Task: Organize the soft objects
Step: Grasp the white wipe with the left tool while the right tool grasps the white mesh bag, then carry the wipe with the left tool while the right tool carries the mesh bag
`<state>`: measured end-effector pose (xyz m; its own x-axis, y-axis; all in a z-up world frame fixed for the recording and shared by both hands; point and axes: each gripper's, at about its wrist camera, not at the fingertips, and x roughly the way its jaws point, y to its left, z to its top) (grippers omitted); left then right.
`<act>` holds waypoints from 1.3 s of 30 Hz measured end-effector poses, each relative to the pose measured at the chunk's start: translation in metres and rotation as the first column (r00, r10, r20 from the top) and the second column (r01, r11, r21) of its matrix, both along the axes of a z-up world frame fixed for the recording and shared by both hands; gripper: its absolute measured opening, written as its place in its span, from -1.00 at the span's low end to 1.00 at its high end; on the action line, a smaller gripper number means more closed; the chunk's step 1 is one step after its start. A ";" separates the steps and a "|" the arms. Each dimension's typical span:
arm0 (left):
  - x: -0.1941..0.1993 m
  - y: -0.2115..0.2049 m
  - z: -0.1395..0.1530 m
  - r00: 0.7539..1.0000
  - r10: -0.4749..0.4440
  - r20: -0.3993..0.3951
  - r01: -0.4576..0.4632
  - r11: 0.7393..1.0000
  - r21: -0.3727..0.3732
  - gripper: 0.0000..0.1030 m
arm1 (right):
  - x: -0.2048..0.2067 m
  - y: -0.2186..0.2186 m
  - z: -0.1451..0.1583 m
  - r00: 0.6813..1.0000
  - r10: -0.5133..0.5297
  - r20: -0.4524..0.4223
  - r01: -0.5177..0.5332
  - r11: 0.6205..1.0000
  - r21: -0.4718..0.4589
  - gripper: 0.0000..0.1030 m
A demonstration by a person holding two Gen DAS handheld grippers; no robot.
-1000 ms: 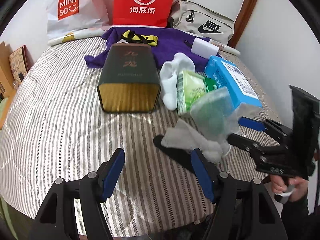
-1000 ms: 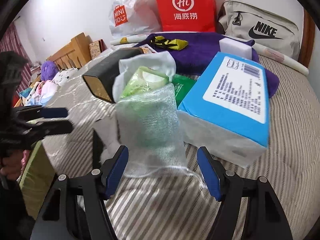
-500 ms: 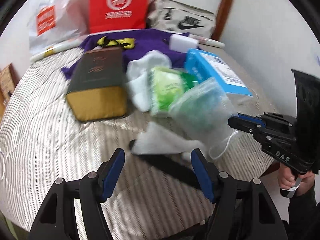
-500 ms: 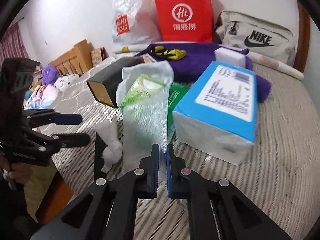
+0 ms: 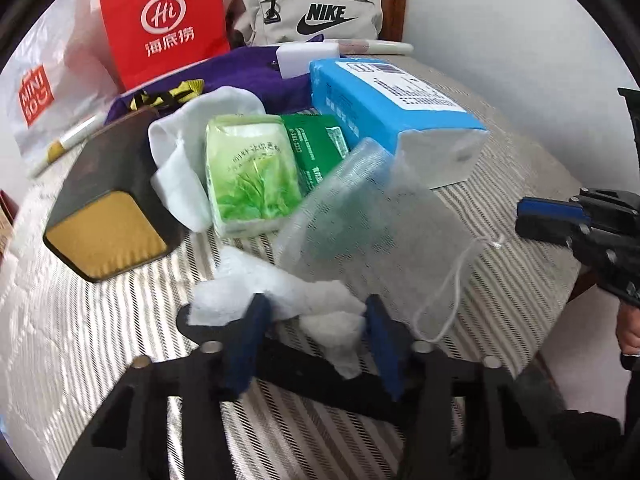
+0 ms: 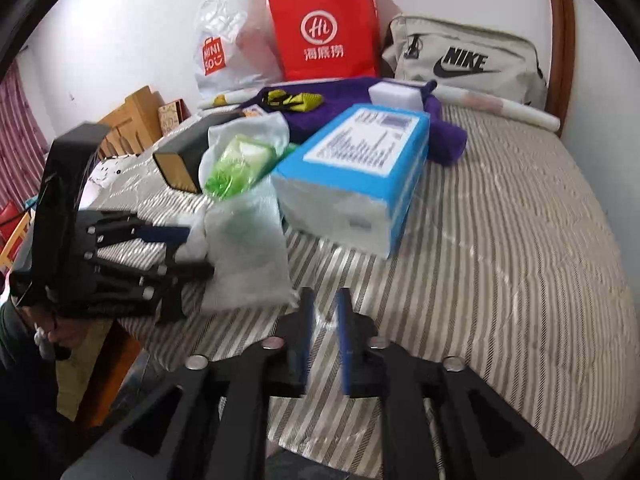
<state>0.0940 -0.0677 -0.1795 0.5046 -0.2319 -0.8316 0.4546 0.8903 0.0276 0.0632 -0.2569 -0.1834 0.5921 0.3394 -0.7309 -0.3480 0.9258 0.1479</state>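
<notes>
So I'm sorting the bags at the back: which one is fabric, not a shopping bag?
The grey Nike bag, rightmost; the red paper bag and white Miniso plastic bag are carriers.

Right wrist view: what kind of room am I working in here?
Most likely a bedroom: the items sit on a striped quilted bed with a wooden headboard, and shopping bags lean against the wall.
</notes>
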 end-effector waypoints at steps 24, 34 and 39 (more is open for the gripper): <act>-0.003 0.089 0.039 0.977 0.203 0.062 -0.199 0.978 -0.057 -0.58 | 0.037 0.090 -0.025 0.991 0.130 -0.031 -0.131 0.990 -0.060 0.73; -0.006 0.115 0.022 0.964 0.266 0.011 -0.262 0.958 -0.119 -0.58 | 0.019 0.099 -0.024 0.994 0.110 0.016 -0.106 0.980 -0.169 -0.16; -0.001 0.121 0.007 0.960 0.278 -0.042 -0.281 0.944 -0.173 -0.57 | 0.013 0.087 -0.021 0.995 0.101 0.006 -0.098 0.980 -0.174 -0.75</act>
